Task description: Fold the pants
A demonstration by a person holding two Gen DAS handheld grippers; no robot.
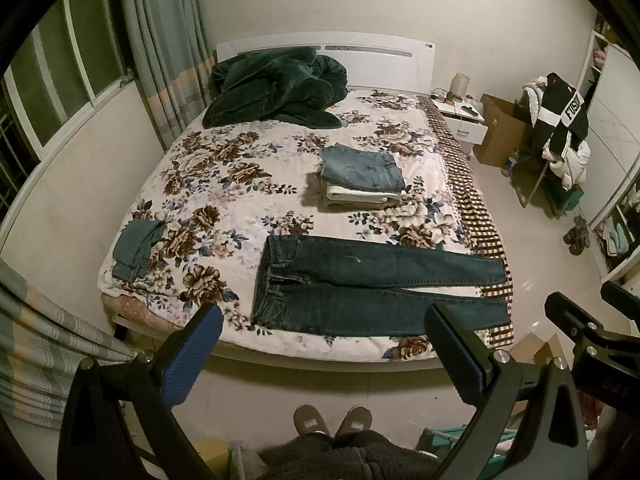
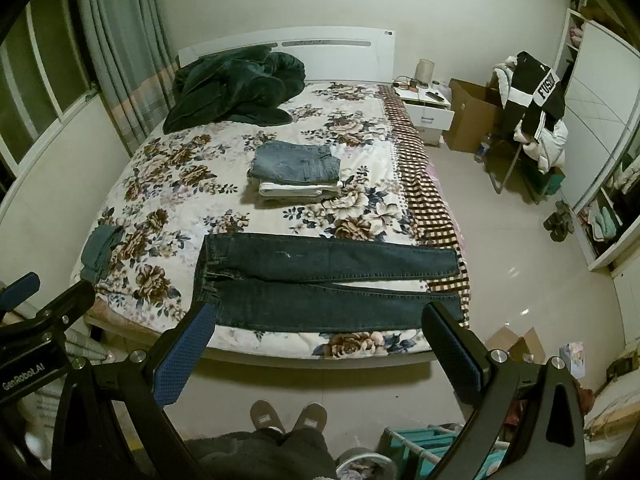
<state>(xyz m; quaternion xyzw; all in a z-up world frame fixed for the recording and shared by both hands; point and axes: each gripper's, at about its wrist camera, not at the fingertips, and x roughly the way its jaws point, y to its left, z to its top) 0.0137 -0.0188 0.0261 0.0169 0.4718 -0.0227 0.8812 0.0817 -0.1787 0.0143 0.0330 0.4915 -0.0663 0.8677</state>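
Standing at the bed (image 1: 280, 344) foot, you hold left gripper (image 1: 320, 328) and right gripper (image 2: 316, 320) spread wide, empty. Dark jeans (image 1: 372, 280) lie flat along the near edge, legs pointing right.

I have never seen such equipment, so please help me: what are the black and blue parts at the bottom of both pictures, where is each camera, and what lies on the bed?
No robot is here. A person standing at the foot of the bed holds a two-finger gripper in each hand, and a wide-angle camera on each looks forward along its fingers. One picture comes from the left gripper, the other from the right gripper. The blue-padded fingers are wide apart; both grippers are open and hold nothing.

On the flowered bedspread lie dark jeans, spread flat, a stack of folded pants, smaller folded jeans and a dark green blanket.
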